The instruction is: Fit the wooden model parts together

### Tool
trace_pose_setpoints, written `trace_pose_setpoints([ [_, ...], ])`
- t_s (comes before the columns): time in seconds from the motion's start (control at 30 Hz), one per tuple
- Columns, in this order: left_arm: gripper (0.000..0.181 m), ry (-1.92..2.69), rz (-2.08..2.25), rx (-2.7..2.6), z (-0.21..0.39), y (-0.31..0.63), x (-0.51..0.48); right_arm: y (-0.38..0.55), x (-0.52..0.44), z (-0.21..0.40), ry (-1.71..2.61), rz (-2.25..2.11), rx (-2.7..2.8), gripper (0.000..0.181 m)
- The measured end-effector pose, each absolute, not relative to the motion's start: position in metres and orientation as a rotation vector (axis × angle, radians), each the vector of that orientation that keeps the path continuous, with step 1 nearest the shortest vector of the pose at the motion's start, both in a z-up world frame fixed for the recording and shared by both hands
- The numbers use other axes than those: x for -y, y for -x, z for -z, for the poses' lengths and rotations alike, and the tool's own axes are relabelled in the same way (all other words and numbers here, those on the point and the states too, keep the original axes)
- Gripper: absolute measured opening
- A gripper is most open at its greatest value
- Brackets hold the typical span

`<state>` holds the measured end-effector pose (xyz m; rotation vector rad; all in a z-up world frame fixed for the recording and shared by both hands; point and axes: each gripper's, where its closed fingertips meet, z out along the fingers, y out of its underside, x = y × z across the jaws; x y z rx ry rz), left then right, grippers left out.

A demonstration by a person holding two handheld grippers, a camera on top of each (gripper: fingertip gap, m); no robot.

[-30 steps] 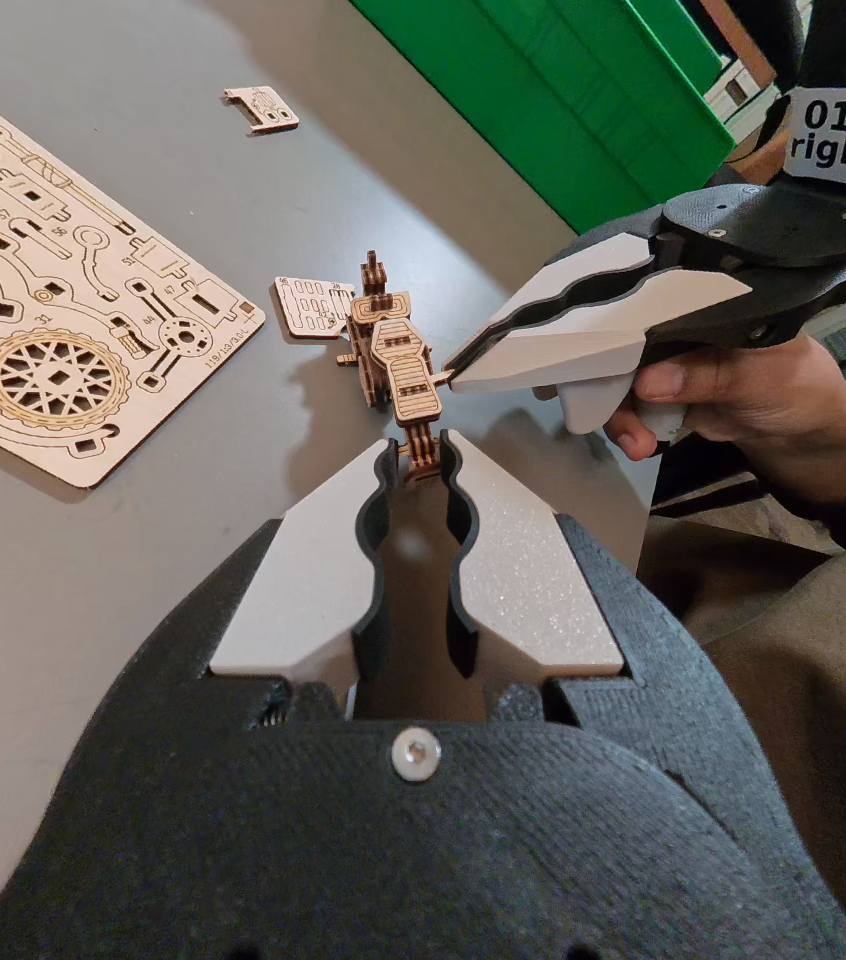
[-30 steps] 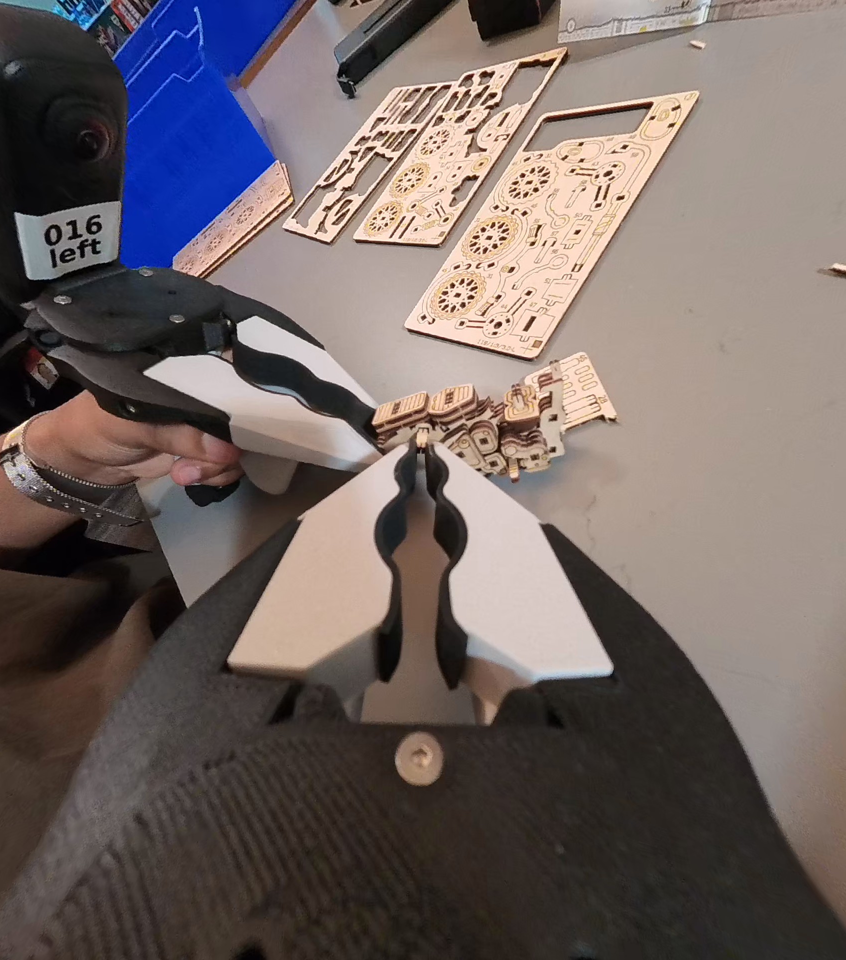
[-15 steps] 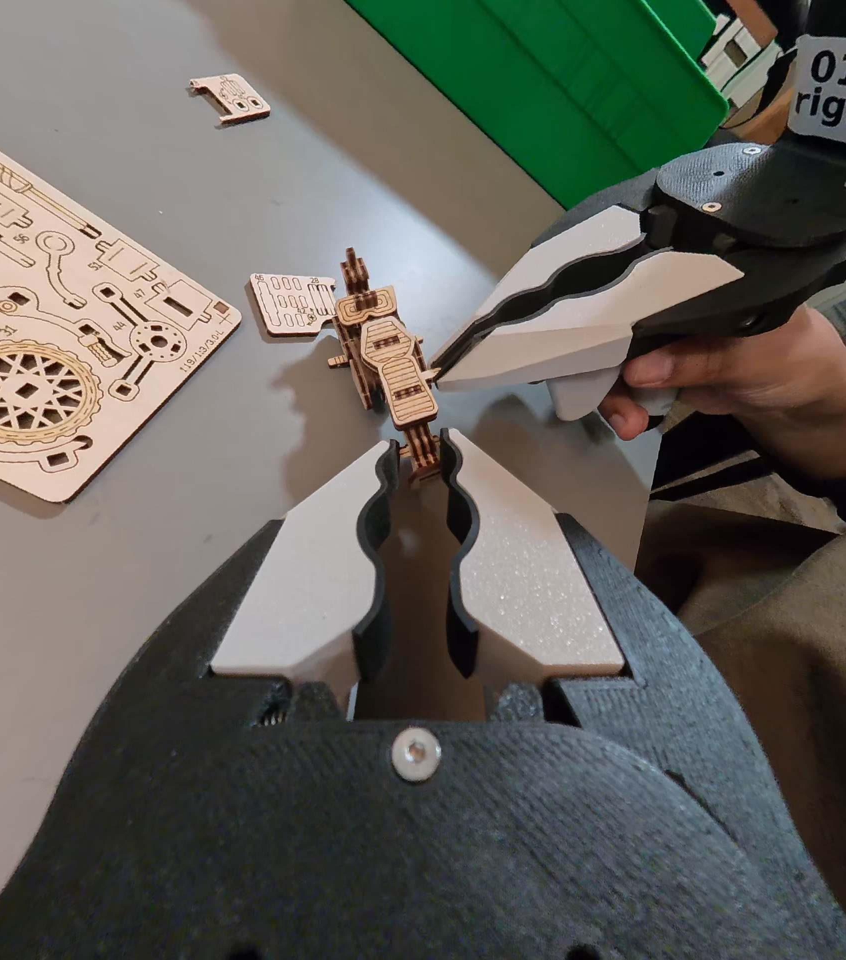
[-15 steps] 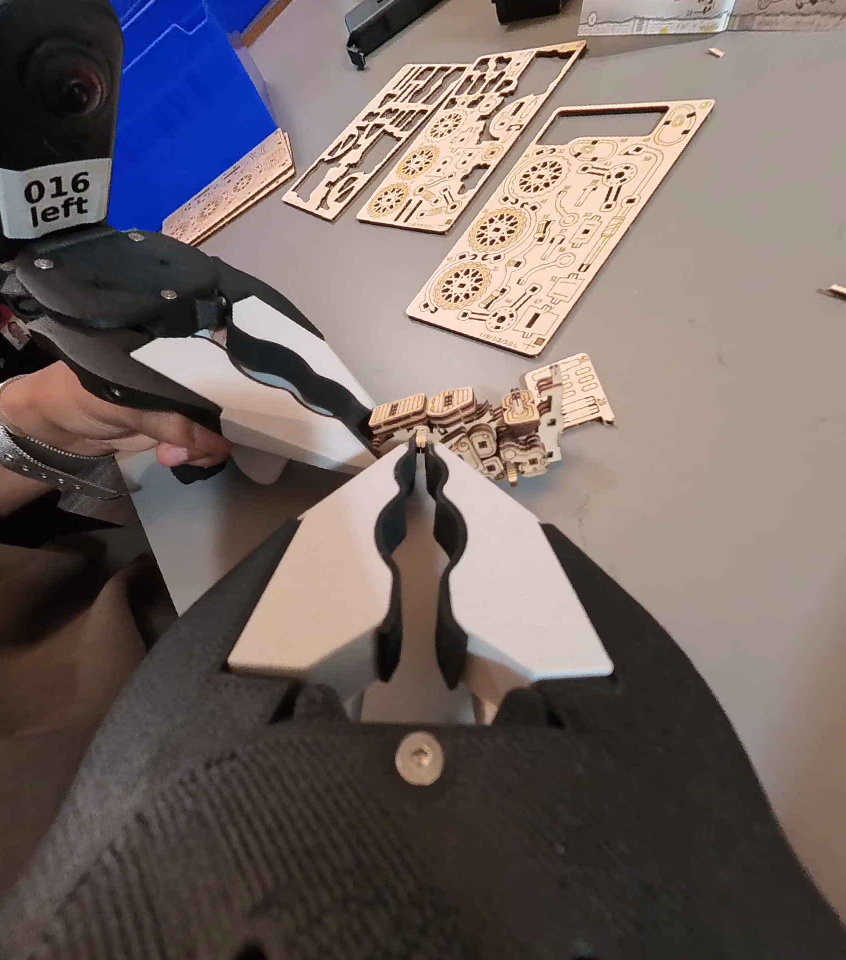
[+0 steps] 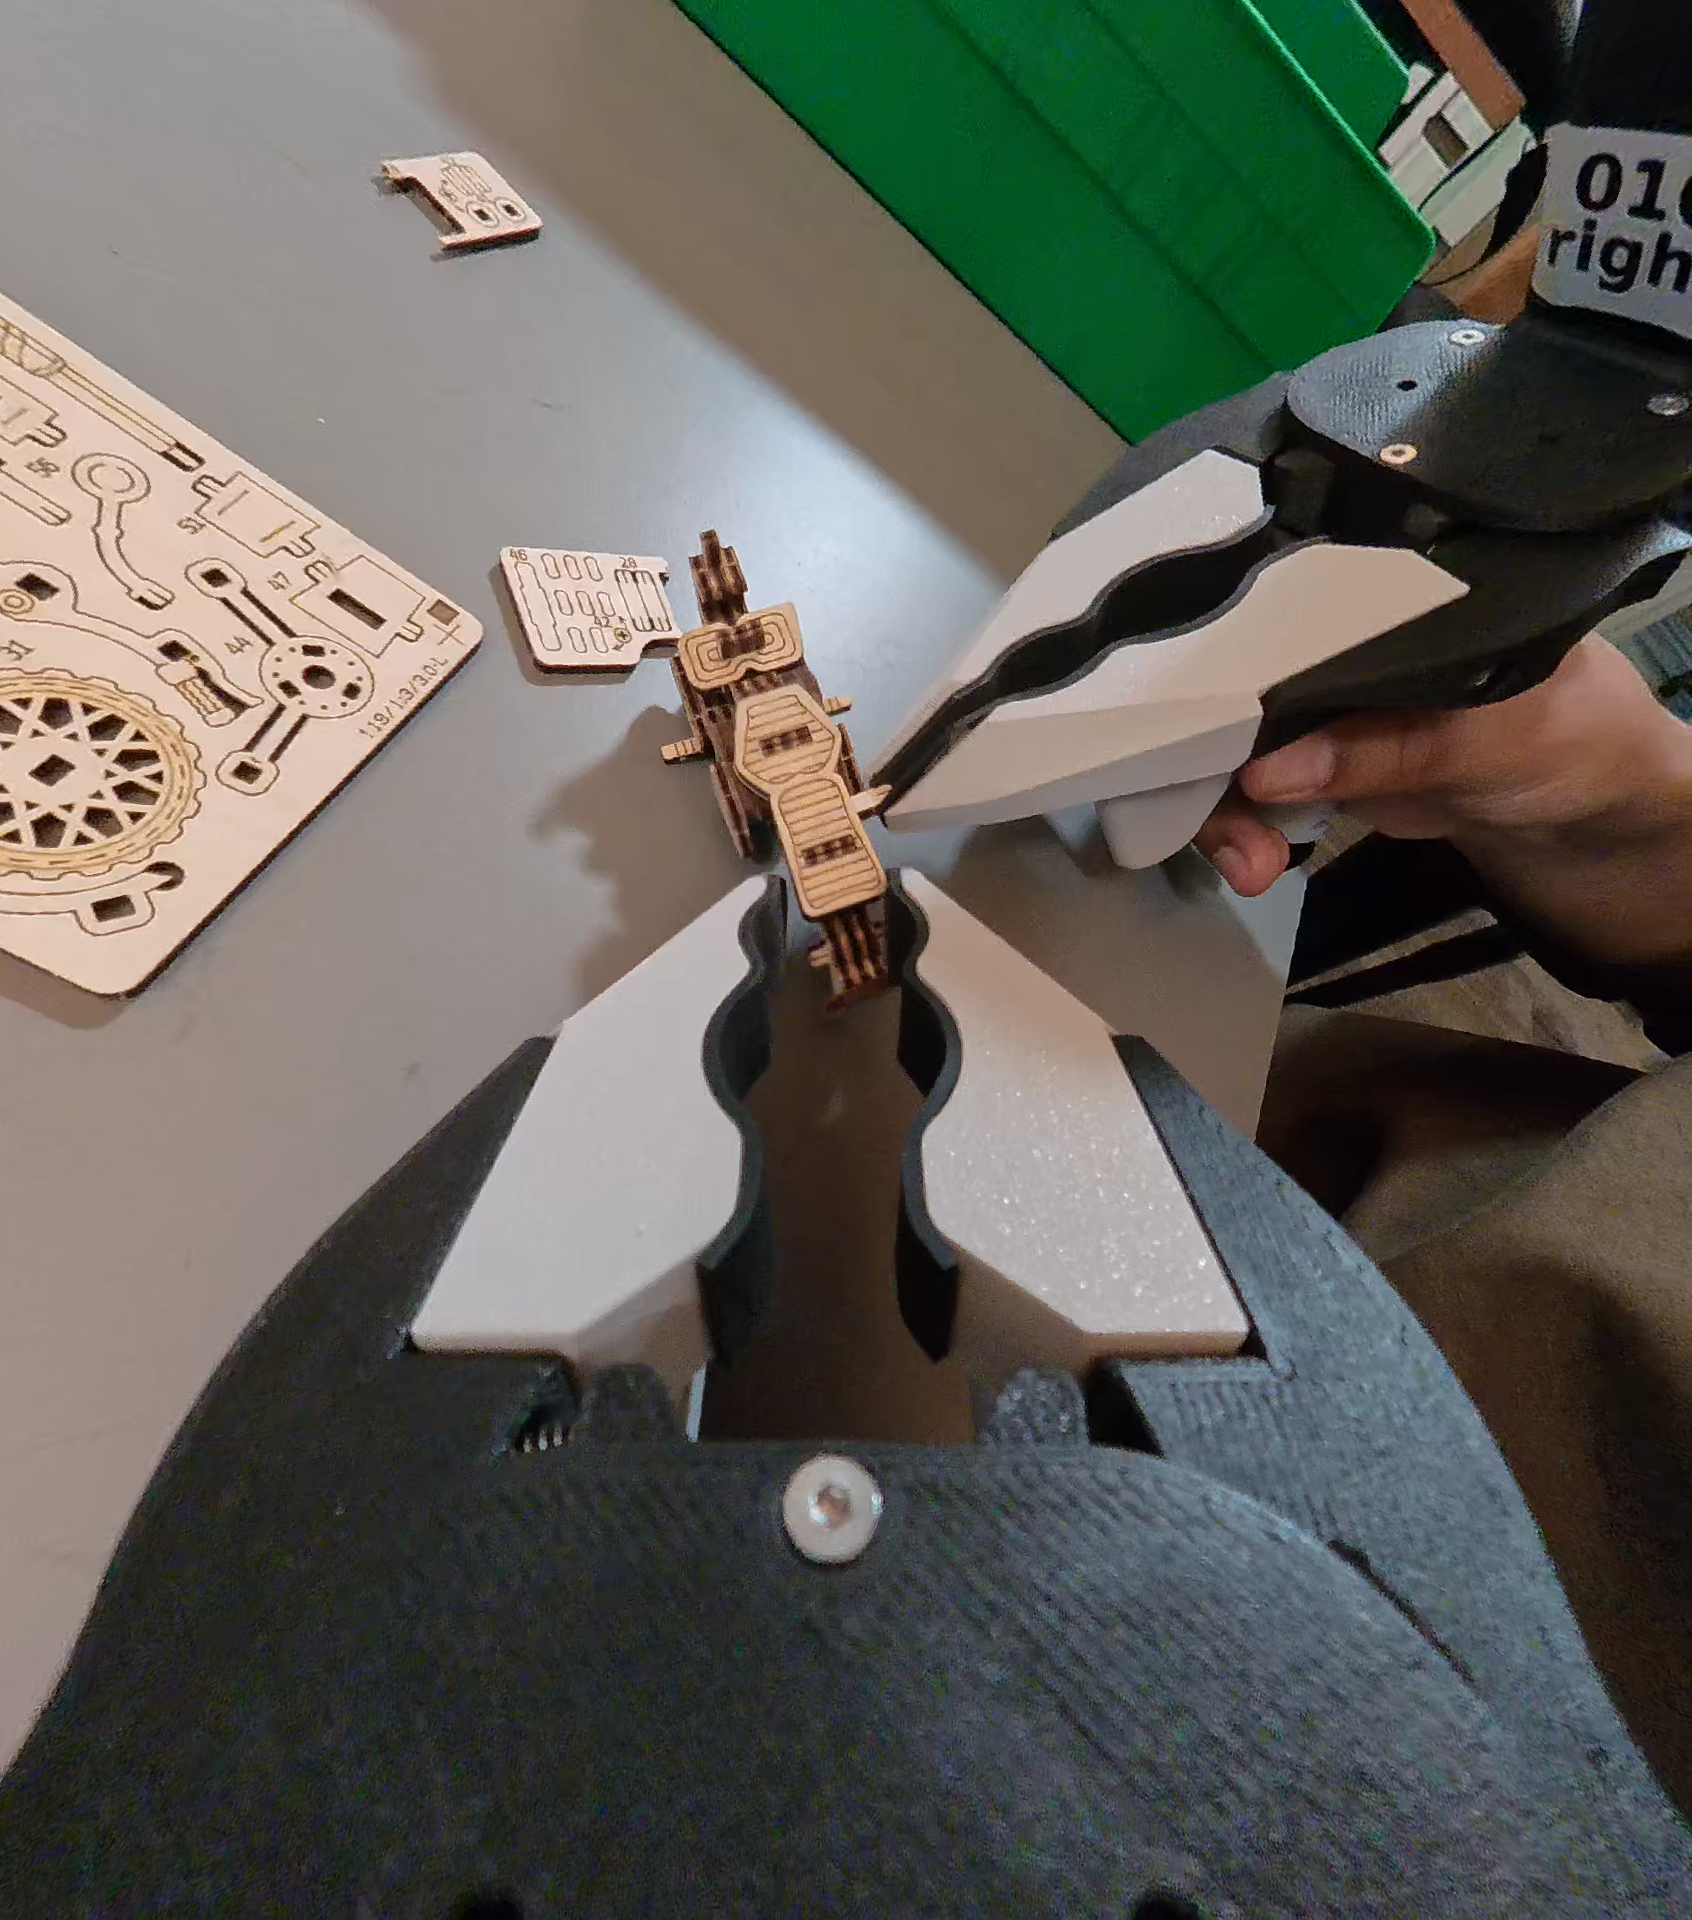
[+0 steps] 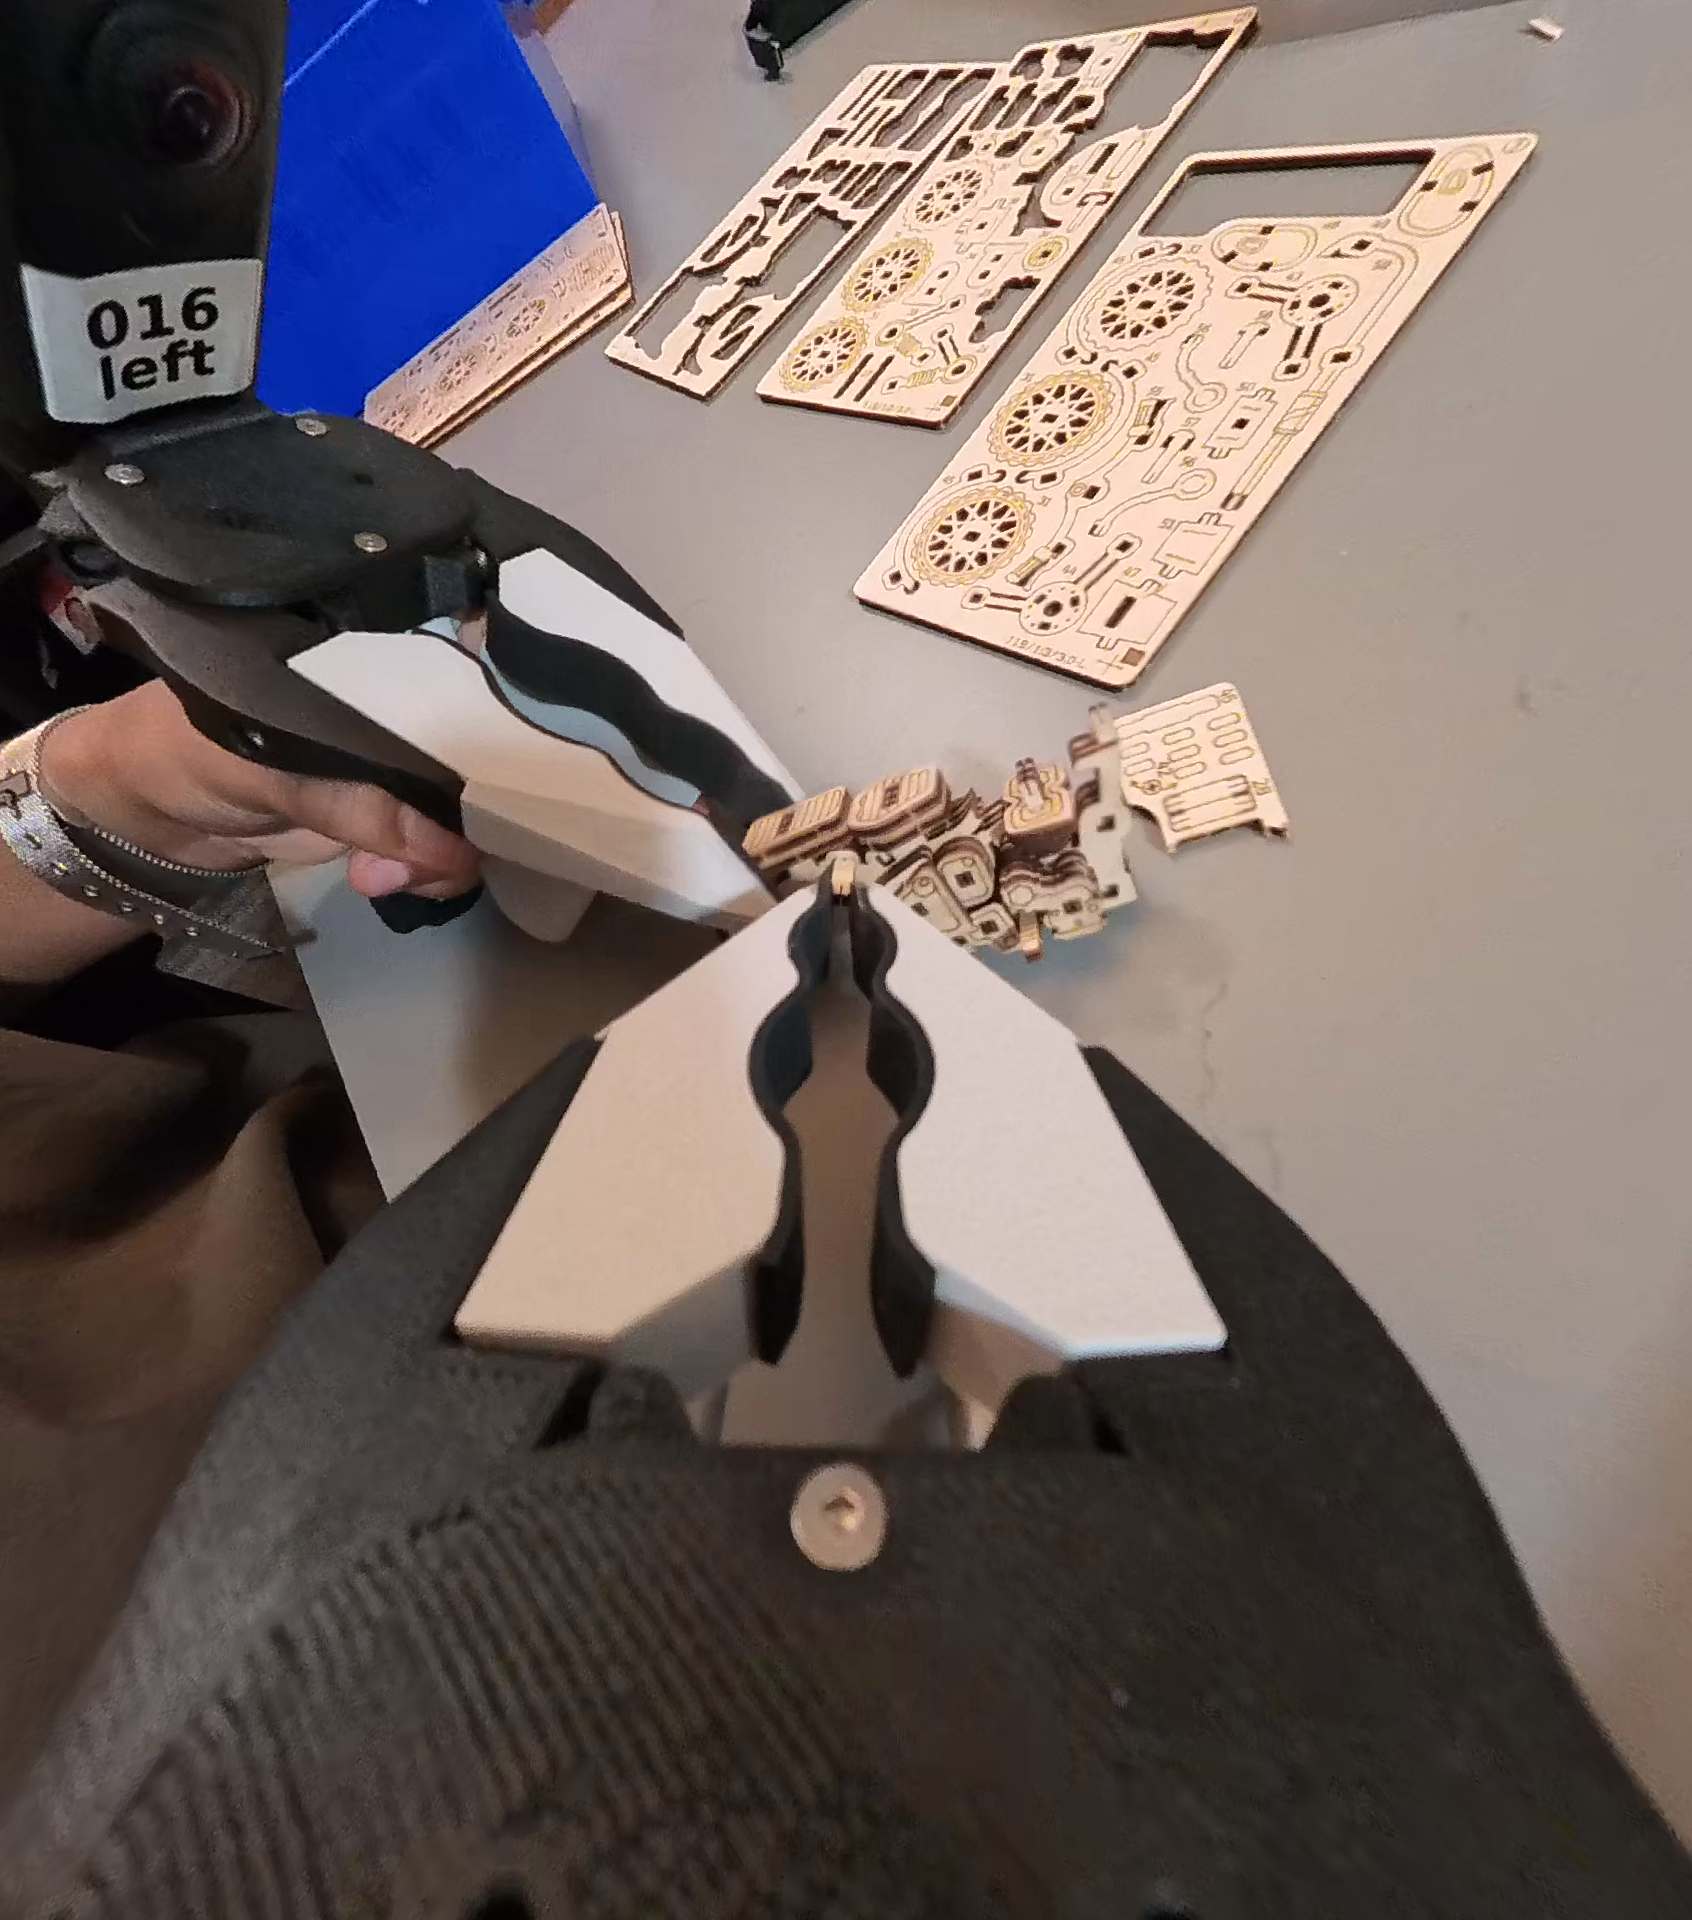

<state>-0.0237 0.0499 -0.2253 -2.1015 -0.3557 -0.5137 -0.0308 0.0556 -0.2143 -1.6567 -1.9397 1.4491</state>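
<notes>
A small partly built wooden model [image 5: 790, 748], layered and engraved, is held just above the grey table [image 5: 406, 1091]. My left gripper [image 5: 840, 899] is shut on its rear end, which sits between the fingertips. My right gripper [image 6: 837, 904] is shut on a tiny wooden peg [image 6: 837, 868] and holds it against the model's side [image 6: 956, 842]. In the left wrist view the right gripper [image 5: 889, 795] comes in from the right, peg [image 5: 871, 798] touching the model beside its seat. In the right wrist view the left gripper [image 6: 764, 831] comes in from the left.
A laser-cut part sheet [image 5: 94, 644] lies to the left, a small slotted panel [image 5: 582, 613] just behind the model, and a loose piece [image 5: 468, 197] farther back. More sheets [image 6: 873, 239] and a stack [image 6: 509, 332] lie by a blue bin [image 6: 406, 187]. A green bin [image 5: 1029, 156] stands at the back right. Only a small space, under 4 cm, lies between the two pairs of fingers. The loose piece [image 5: 468, 197] is about 20 centimetres from both grippers' fingertips.
The model's rear end now sits a little deeper between my left fingers. My right gripper stays at the model's side with the peg. Both views have shifted slightly.
</notes>
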Motion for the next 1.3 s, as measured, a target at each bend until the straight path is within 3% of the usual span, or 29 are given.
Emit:
trace_pose_setpoints([
  [0.9, 0.014, 2.100, 0.522, 0.281, 0.222, 0.020, -0.046, 0.024, -0.051, 0.213, 1.549, -1.487, 2.032, 0.001],
  [1.3, 0.014, 2.058, 0.726, 0.270, 0.218, 0.016, -0.028, 0.020, -0.080, 0.191, 1.411, -1.638, 2.002, 0.036],
])
